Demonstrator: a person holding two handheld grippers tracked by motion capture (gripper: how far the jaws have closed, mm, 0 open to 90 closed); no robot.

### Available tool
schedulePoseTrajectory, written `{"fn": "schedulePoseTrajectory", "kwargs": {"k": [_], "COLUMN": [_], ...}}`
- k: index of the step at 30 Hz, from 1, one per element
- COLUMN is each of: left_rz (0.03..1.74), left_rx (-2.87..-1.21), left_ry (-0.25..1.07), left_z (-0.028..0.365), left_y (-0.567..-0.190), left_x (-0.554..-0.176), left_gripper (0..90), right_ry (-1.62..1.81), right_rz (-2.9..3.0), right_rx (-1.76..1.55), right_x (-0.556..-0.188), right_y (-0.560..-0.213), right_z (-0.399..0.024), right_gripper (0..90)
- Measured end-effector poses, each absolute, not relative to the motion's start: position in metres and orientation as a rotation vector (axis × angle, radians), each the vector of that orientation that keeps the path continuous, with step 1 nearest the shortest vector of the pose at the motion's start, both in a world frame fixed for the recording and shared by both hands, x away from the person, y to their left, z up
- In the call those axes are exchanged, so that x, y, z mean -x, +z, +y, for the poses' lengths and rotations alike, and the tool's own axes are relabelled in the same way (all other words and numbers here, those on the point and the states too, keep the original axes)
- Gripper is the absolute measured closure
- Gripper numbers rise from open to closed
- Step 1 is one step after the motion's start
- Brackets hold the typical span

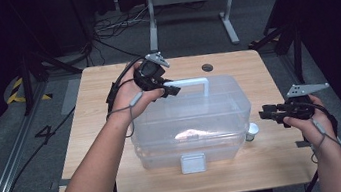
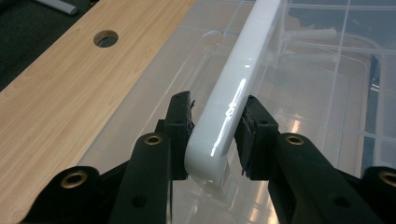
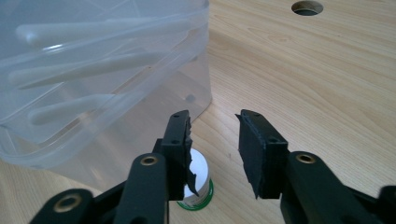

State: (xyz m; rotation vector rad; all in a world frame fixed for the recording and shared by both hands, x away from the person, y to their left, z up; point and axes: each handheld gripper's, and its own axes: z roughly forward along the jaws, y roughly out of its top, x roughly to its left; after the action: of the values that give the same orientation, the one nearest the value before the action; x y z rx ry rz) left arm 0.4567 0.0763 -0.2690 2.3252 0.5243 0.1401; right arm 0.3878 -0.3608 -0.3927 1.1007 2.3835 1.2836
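Your left gripper point(image 1: 173, 89) is clamped on the white handle point(image 1: 192, 84) of the clear plastic storage box point(image 1: 192, 123), right at the handle's left end. In the left gripper view the two black pads press on either side of that glossy white bar point(image 2: 229, 107), close to its rounded corner, with the clear lid point(image 2: 317, 93) spreading out beneath and beyond it.

The box sits in the middle of the wooden table point(image 1: 98, 101), its grey latch point(image 1: 192, 163) facing you on the near side.

Your right gripper point(image 1: 268, 112) hangs off to the box's right side, above the table and apart from the box wall. Its jaws stand apart with nothing between them, no pad touching anything. In the right gripper view they hover over the tabletop point(image 3: 303, 74) just beside the box's corner point(image 3: 140, 93), and a small white container with a green rim point(image 3: 198, 184) stands below the left jaw, close against the box. From above you see that same little container point(image 1: 251, 131) tucked at the box's near right corner.

A round hole point(image 1: 207, 67) marks the table's far side, beyond the box.
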Motion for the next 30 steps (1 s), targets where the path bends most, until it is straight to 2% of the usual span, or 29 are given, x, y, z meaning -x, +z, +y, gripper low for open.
{"fn": "schedulePoseTrajectory", "kwargs": {"k": [3, 8, 12, 30], "left_rz": [0.533, 0.538, 0.532, 0.553], "left_rx": [-2.329, -2.342, -2.348, -2.381], "left_ry": [0.136, 0.134, 0.137, 0.129], "left_z": [0.076, 0.075, 0.075, 0.072], "left_y": [-0.267, -0.263, -0.261, -0.251], "left_x": [-0.46, -0.465, -0.467, -0.479], "left_gripper": [68.9, 69.0, 69.1, 68.3], "right_ry": [1.286, 1.315, 1.333, 1.474], "right_rz": [2.384, 2.377, 2.377, 2.45], "right_rx": [-1.09, -1.069, -1.054, -0.847], "right_x": [-0.386, -0.381, -0.378, -0.358], "right_y": [-0.392, -0.388, -0.385, -0.366], "right_z": [-0.359, -0.354, -0.353, -0.337], "right_gripper": [69.5, 82.6, 86.7, 90.0]}}
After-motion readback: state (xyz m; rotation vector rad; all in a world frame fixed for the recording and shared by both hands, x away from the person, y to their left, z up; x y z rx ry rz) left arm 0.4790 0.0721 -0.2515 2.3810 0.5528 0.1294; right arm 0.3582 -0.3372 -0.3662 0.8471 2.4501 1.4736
